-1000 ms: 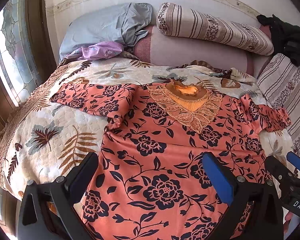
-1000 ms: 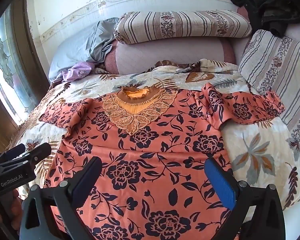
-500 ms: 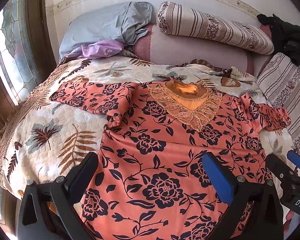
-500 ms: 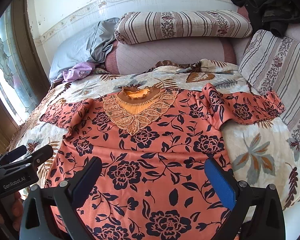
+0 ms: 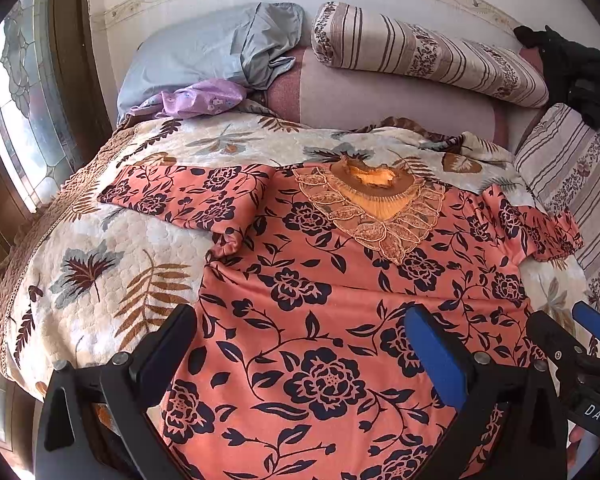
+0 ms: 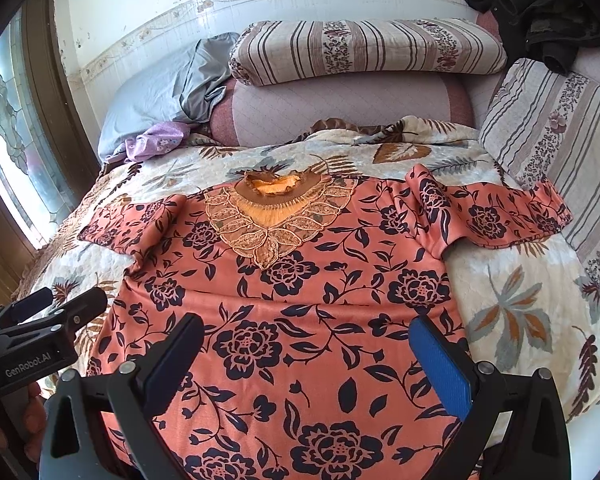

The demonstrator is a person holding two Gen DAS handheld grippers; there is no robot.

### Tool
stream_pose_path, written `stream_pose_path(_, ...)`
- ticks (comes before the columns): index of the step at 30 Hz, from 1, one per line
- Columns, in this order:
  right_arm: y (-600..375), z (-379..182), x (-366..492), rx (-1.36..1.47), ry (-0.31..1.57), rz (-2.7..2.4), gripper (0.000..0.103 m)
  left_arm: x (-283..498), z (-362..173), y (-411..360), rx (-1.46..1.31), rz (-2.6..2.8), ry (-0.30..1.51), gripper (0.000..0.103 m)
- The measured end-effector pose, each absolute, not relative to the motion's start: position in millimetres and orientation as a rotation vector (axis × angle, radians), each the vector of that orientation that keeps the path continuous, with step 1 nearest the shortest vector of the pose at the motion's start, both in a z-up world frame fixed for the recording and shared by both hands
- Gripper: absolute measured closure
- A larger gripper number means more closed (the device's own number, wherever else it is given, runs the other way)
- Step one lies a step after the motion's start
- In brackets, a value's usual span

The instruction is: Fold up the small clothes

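An orange top with dark flowers (image 5: 324, 288) lies spread flat, front up, on the leaf-print bedspread (image 5: 100, 276), with a lace collar (image 5: 374, 208) at the far end and both short sleeves out sideways. It also shows in the right wrist view (image 6: 300, 292). My left gripper (image 5: 300, 344) is open and empty, hovering over the top's lower left part. My right gripper (image 6: 304, 352) is open and empty over the lower right part. Each gripper shows at the edge of the other's view, the right one (image 5: 572, 340) and the left one (image 6: 48, 316).
Striped bolster pillows (image 6: 364, 48) and a pink cushion (image 6: 340, 108) line the headboard. A grey pillow (image 5: 204, 52) and lilac cloth (image 5: 196, 96) lie far left. A striped cushion (image 6: 556, 128) stands right, dark clothes (image 6: 540, 8) above it. A window (image 5: 20, 112) is left.
Both grippers have drifted slightly; the top lies as before and both stay open.
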State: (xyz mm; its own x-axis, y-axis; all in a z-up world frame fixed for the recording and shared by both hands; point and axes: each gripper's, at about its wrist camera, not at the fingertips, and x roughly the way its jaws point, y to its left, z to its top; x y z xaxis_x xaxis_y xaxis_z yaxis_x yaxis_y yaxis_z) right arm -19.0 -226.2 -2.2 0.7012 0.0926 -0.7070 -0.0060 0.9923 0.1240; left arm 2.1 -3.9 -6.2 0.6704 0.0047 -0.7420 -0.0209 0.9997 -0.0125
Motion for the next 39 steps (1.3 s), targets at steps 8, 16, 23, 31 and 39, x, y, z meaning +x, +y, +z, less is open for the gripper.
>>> stream_pose_path(8,-230.1,-5.1,-17.1,0.098,0.827,0.039,0.000,5.7,-11.7,-8.4,-0.010,0.015,0.847,0.000)
stream_pose_path(16,-230.5,-7.9,-14.1,0.107,0.835,0.038,0.000,9.3,-16.0,-11.3,0.006,0.020,0.854,0.000)
stream_pose_path(23,-260.9,-22.7,-10.9,0.289,0.828,0.175,0.000,23.7,-52.8,0.0,-0.029,0.031,0.921,0.000)
stream_pose_path(31,-444.5,-101.6,8.2,0.875,0.883,-0.031,0.001,29.4,-138.5,20.8,-0.024,0.090,1.128,0.000)
stream_pose_path(39,-623.8,-119.3,77.0,1.098,0.676,-0.278,0.023,17.6,-137.3,20.0,-0.029,0.056,1.097,0.000)
